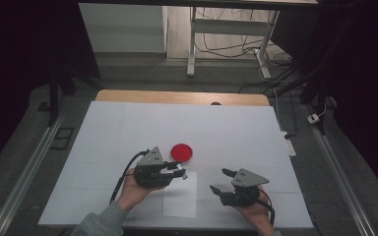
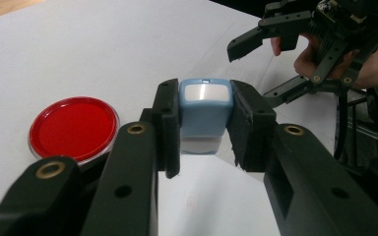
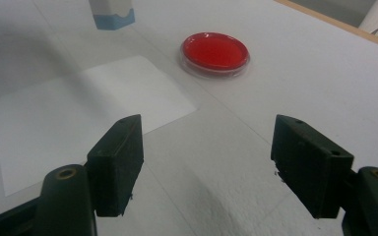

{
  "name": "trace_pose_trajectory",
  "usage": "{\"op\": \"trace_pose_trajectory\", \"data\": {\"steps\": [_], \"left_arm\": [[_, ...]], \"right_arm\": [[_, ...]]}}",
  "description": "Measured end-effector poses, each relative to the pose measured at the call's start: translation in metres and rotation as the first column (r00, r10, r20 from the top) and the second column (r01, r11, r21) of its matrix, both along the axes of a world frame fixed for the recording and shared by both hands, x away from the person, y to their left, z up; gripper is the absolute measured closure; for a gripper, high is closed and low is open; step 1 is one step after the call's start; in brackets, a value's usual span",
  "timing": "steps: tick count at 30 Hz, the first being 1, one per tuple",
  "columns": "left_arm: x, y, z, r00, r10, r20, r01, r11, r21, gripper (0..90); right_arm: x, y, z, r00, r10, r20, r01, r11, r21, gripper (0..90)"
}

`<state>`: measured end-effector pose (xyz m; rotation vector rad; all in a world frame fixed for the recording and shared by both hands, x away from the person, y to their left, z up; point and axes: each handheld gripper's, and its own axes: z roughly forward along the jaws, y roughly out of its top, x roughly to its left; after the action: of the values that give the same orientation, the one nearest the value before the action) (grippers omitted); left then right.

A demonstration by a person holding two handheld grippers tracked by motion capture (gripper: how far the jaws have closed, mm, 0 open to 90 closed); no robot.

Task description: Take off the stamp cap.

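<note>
The blue stamp [image 2: 205, 113] sits clamped between the jaws of your left tool [image 2: 204, 132], its pale top plate facing the left gripper view and its whitish lower part showing just under the blue body. In the high view your left tool [image 1: 179, 170] holds it above the upper edge of the white paper sheet [image 1: 180, 195] that lies flat on the counter [image 1: 236, 128]. The red round dish [image 1: 182, 152] rests on the counter just beyond the stamp, apart from it; in the left gripper view the red round dish [image 2: 74, 129] lies to the left of the jaws. Your right tool [image 3: 206, 162] is released, jaws spread wide with nothing between them, hovering near the sheet's right side. In the right gripper view the stamp's blue and white end [image 3: 111, 14] hangs over the paper sheet [image 3: 78, 113].
</note>
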<state>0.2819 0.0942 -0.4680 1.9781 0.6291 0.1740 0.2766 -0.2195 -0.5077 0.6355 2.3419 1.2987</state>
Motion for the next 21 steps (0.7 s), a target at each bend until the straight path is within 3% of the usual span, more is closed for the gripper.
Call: {"op": "trace_pose_trajectory", "data": {"steps": [21], "left_arm": [[0.000,-0.002,-0.001,1.0000,-0.007,-0.004,0.007,1.0000,0.002,67.2]], "right_arm": [[0.000,0.025,-0.002,0.9977,0.065,-0.018,-0.065,0.998,0.002,29.1]]}}
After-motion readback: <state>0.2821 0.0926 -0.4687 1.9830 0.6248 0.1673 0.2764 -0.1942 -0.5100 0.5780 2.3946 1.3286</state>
